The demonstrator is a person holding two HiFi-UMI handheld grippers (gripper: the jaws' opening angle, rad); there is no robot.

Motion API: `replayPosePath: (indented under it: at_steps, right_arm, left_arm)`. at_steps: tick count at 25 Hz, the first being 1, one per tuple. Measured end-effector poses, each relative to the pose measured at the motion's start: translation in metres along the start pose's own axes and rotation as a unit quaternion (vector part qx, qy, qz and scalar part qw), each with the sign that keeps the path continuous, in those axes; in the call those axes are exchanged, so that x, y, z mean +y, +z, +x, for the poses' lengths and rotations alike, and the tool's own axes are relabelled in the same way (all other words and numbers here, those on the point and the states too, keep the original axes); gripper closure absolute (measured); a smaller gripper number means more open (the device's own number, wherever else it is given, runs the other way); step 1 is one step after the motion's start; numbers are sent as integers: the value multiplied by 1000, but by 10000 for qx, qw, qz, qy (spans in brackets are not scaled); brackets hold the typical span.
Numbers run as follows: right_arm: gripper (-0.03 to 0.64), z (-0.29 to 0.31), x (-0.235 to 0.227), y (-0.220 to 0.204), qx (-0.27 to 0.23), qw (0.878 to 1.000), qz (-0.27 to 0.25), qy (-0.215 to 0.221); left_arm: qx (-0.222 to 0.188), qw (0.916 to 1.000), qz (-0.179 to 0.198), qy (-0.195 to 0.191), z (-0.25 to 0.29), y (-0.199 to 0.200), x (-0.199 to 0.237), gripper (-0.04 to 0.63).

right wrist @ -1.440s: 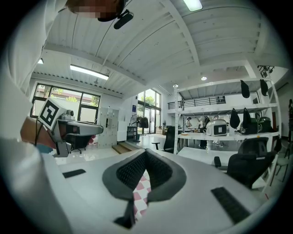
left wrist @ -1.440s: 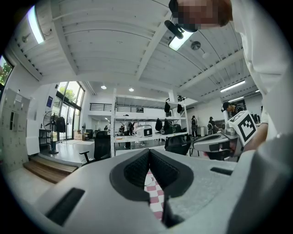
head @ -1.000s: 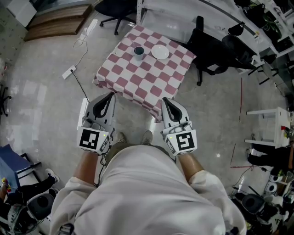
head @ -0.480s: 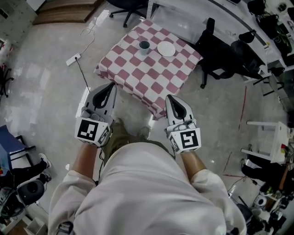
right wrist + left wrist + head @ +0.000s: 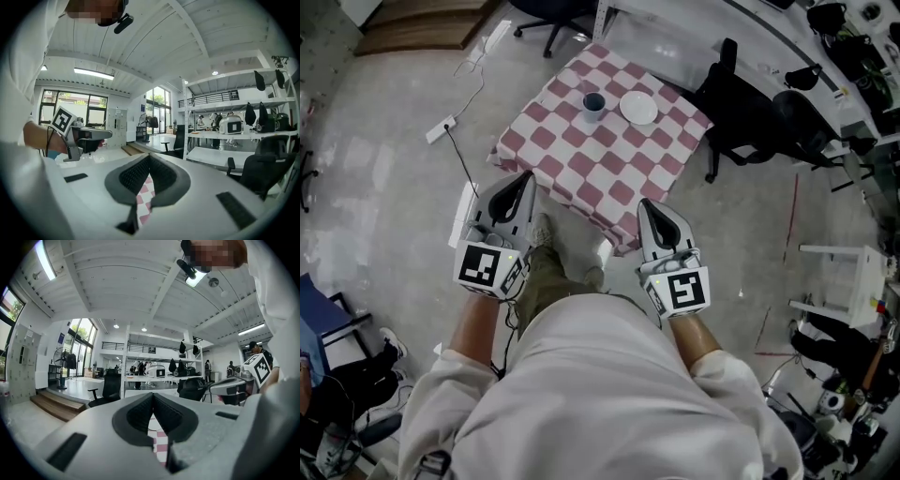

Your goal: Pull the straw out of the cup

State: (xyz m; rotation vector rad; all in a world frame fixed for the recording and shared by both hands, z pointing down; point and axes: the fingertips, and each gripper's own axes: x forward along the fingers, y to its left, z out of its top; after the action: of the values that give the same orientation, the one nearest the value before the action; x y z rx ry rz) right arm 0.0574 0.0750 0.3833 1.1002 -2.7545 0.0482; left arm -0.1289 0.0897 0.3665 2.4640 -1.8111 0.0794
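A dark cup (image 5: pixel 593 102) stands near the far side of a small table with a red-and-white checked cloth (image 5: pixel 600 159). At this distance I cannot make out a straw in it. My left gripper (image 5: pixel 527 176) and right gripper (image 5: pixel 643 202) are held side by side in front of me, short of the table's near corner. Both point toward the table, well away from the cup. In the left gripper view the jaws (image 5: pixel 152 395) meet with nothing between them. The jaws (image 5: pixel 149 156) in the right gripper view are likewise closed and empty.
A white plate (image 5: pixel 638 108) lies right of the cup. Black office chairs (image 5: pixel 748 112) stand right of the table. A white power strip (image 5: pixel 441 128) with its cable lies on the floor to the left. White shelving (image 5: pixel 675 47) runs behind the table.
The person has stepped toward the table, one foot moving forward. Both grippers have come slightly nearer its near corner and stay shut.
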Motion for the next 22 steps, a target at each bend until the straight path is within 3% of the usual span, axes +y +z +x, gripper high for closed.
replayPosePath:
  at_steps: [16, 22]
  right_arm:
    - [614, 127, -25, 31, 56, 9957, -26, -926]
    - [614, 146, -34, 29, 146, 9951, 71, -974]
  left_arm:
    - [221, 9919, 24, -1255, 108, -6, 78, 591]
    - [334, 9904, 11, -1344, 136, -11, 90, 591]
